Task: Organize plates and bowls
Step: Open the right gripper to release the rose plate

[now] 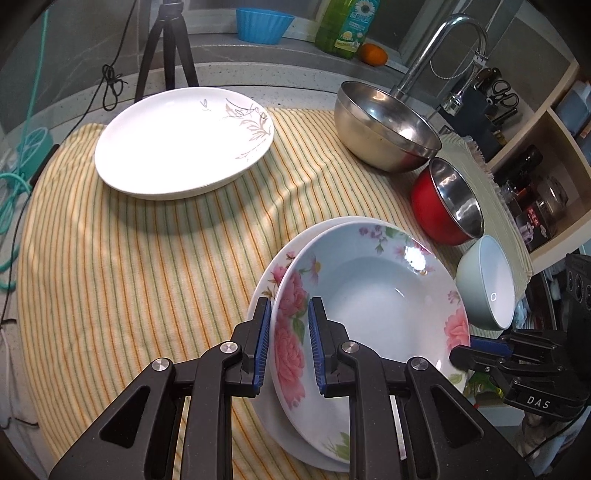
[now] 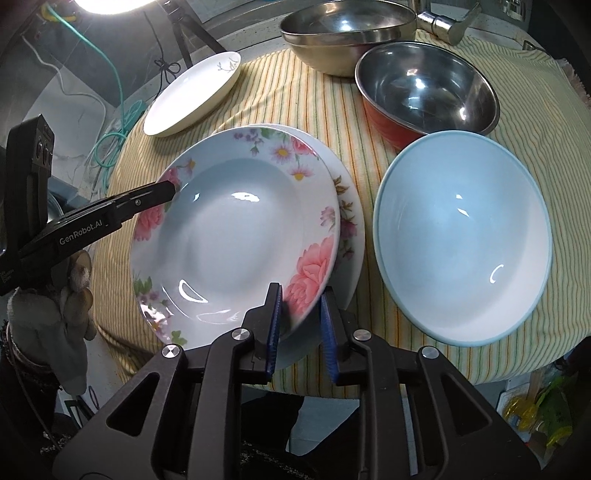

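Note:
A deep floral plate [image 1: 373,295] [image 2: 236,236] rests on a flatter floral plate [image 1: 269,284] [image 2: 351,221] on the striped cloth. My left gripper [image 1: 287,345] straddles the deep plate's left rim, its jaws a plate-rim's width apart. My right gripper [image 2: 300,328] straddles the rim on the opposite side, jaws likewise apart. A white oval plate [image 1: 181,140] [image 2: 192,96] lies at the far left. A large steel bowl [image 1: 384,125] [image 2: 347,33], a red steel bowl [image 1: 447,203] [image 2: 424,88] and a pale blue bowl [image 1: 487,284] [image 2: 461,236] stand to the right.
The striped cloth [image 1: 129,277] covers a counter. A faucet [image 1: 443,44], tripod [image 1: 166,48], blue cup [image 1: 262,24], green bottle [image 1: 347,26] and an orange [image 1: 373,54] stand behind. Shelves with jars [image 1: 535,195] are at right. Cables [image 1: 11,192] hang at left.

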Demonstrator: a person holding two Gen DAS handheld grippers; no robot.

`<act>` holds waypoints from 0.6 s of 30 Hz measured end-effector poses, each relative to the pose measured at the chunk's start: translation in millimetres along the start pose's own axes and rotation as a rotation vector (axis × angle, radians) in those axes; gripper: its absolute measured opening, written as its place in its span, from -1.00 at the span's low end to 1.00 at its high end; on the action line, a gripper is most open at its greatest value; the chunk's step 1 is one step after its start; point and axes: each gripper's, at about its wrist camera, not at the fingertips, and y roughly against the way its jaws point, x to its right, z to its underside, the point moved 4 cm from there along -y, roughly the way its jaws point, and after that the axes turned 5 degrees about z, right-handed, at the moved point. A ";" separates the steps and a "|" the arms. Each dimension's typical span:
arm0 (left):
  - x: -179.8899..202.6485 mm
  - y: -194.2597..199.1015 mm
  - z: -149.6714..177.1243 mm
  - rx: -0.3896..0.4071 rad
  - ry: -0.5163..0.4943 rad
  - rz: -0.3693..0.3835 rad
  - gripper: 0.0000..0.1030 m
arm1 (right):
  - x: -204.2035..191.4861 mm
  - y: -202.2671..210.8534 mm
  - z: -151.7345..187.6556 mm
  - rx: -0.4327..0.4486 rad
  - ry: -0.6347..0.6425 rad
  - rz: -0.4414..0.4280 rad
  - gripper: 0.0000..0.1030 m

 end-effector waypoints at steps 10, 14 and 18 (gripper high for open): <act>1.1 -0.6 -1.7 0.002 -0.019 -0.016 -0.62 | -2.2 -0.7 -1.9 0.002 0.024 0.023 -0.52; 0.4 1.5 -1.6 0.006 -0.008 0.000 -0.62 | -2.1 2.7 -1.0 0.009 0.023 0.025 -0.27; 0.1 5.1 -2.7 0.015 -0.005 0.007 -0.55 | -6.7 14.3 -5.0 0.048 0.037 0.036 -0.08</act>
